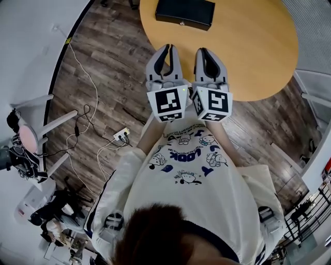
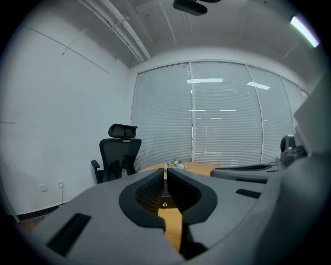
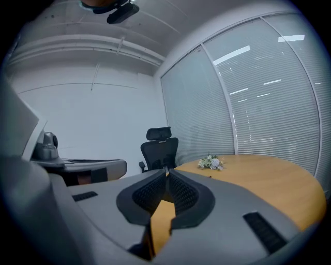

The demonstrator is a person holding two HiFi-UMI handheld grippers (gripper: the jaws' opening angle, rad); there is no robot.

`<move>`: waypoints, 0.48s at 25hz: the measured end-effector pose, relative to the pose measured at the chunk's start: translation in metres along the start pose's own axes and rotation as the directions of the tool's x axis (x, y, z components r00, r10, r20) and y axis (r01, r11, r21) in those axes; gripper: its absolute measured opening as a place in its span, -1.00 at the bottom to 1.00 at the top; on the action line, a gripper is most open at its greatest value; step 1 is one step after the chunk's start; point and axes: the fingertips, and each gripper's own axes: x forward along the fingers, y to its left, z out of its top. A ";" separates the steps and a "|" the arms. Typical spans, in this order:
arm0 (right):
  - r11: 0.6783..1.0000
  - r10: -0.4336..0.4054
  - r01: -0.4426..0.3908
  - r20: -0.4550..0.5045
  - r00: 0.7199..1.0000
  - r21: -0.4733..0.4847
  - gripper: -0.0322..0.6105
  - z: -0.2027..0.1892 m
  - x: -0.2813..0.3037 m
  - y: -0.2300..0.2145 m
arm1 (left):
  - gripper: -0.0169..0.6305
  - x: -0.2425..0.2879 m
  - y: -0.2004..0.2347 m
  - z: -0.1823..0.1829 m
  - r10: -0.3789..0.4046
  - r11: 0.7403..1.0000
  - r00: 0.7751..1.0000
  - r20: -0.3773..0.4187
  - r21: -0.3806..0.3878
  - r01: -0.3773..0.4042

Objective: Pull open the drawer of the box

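A black box [image 1: 185,12] with a small knob on its front stands at the far side of the round wooden table [image 1: 258,46]. My left gripper [image 1: 168,47] and right gripper [image 1: 201,52] are side by side over the table's near edge, well short of the box, and both point at it. Both pairs of jaws meet at the tips with nothing in them. In the left gripper view, the box front and its silver knob [image 2: 164,204] show through the gap behind the left gripper [image 2: 166,170] tips. The right gripper [image 3: 166,170] view shows bare tabletop ahead.
A black office chair [image 2: 119,152] stands beyond the table, and a small bunch of flowers [image 3: 211,162] lies on its far part. On the wooden floor at the left are cables and a power strip [image 1: 122,135]. Window blinds line the far wall.
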 end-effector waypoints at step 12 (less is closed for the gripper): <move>0.996 -0.091 0.092 -0.039 0.995 0.018 -0.78 -0.004 0.051 -0.020 | -0.85 0.057 0.012 -0.005 -0.084 0.996 0.995 -0.044 0.001 0.084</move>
